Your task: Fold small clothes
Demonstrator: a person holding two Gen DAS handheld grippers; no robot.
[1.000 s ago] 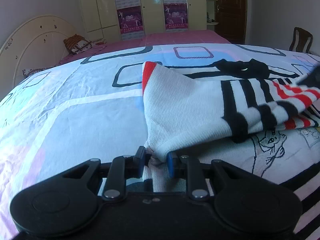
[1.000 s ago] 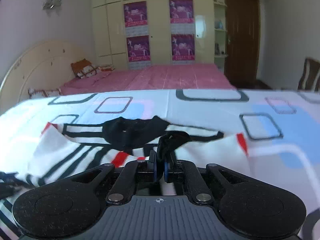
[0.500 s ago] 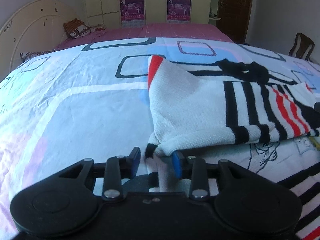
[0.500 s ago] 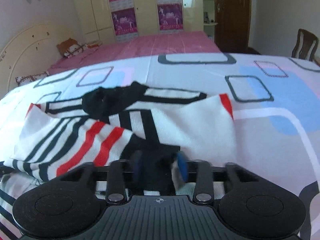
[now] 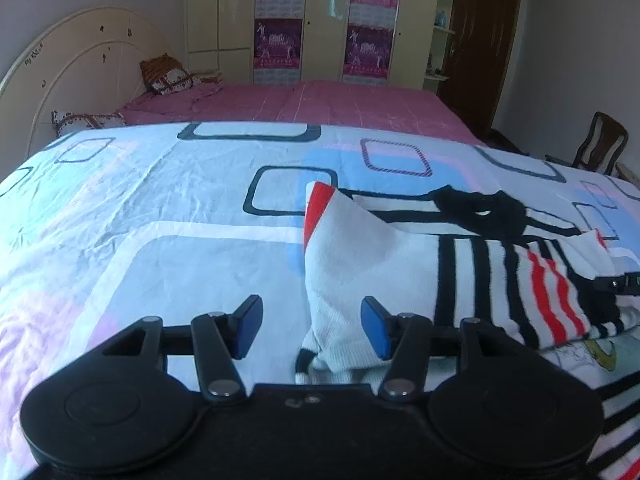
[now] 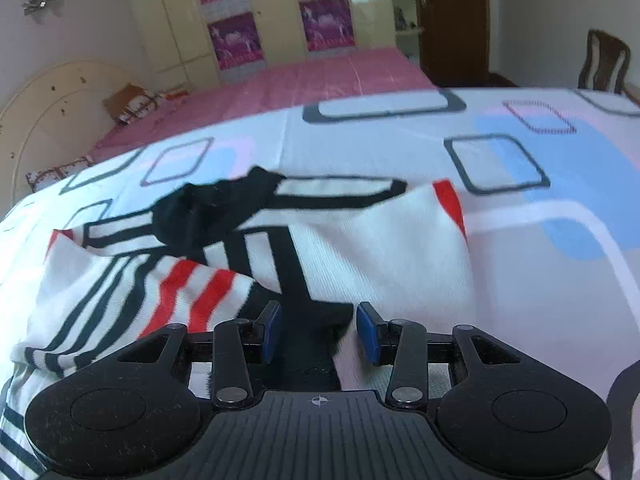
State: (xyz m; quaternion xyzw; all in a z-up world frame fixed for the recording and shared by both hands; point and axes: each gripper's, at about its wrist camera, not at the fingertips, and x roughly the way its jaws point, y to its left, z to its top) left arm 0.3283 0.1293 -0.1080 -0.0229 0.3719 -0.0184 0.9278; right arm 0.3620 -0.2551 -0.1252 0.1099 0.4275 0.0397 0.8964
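Striped sweater lies crosswise before both spread grippers — left gripper at its corner, right gripper at its hem.

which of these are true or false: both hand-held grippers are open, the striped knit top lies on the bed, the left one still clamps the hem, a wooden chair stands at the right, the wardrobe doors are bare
1. Both hand-held grippers, left and right, are open. True.
2. The white knit top with black and red stripes lies on the patterned bed sheet. True.
3. The left hand-held gripper clamps the hem. False: its jaws stand apart, with the fabric loose between them.
4. A brown wooden chair stands at the right. True.
5. The cream wardrobe doors are bare. False: purple posters hang on them.
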